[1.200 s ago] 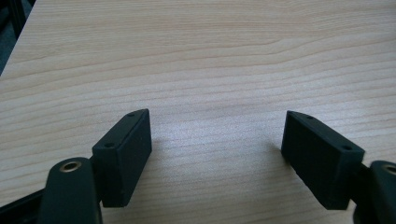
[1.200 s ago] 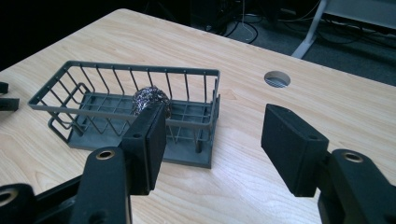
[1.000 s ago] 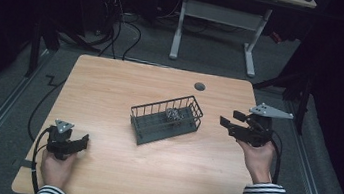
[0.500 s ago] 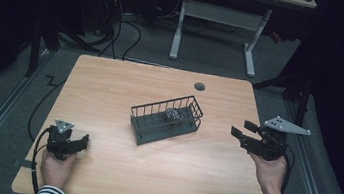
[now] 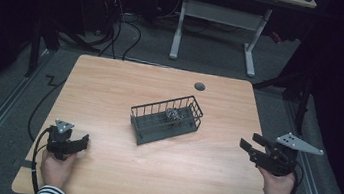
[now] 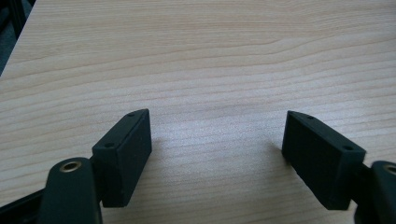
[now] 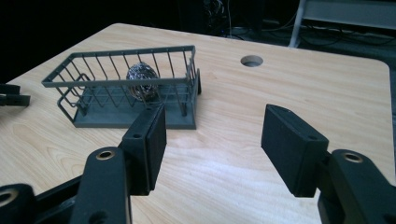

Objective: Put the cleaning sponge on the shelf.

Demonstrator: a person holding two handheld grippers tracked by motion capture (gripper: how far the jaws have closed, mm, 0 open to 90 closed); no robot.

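Since a second ago, my right claw [image 5: 249, 141] has slid away from the basket and out to the right edge of the table [image 5: 126, 86], dropping a bit lower too. Left claw [image 5: 82, 141] hasn't budged from the near-left corner.

Right claw first: the jaws are spread and there's nothing between them, just bare wood showing in the gap in the right gripper view. It's pointing back in toward the middle of the table. Left claw is spread wide as well, empty, parked low over the wood.

From the right claw, the wire basket [image 5: 141, 133] is off to the left and a touch farther up the table, well apart now. Its long axis runs diagonally, from the near-left end to the far-right end. The steel wool ball [image 5: 174, 114] sits inside at that far-right end, so it's at the end facing my right claw.

So I reckon the right hand is the one to go back in, since it's nearer that end. The left would have to cross the whole length of the basket.
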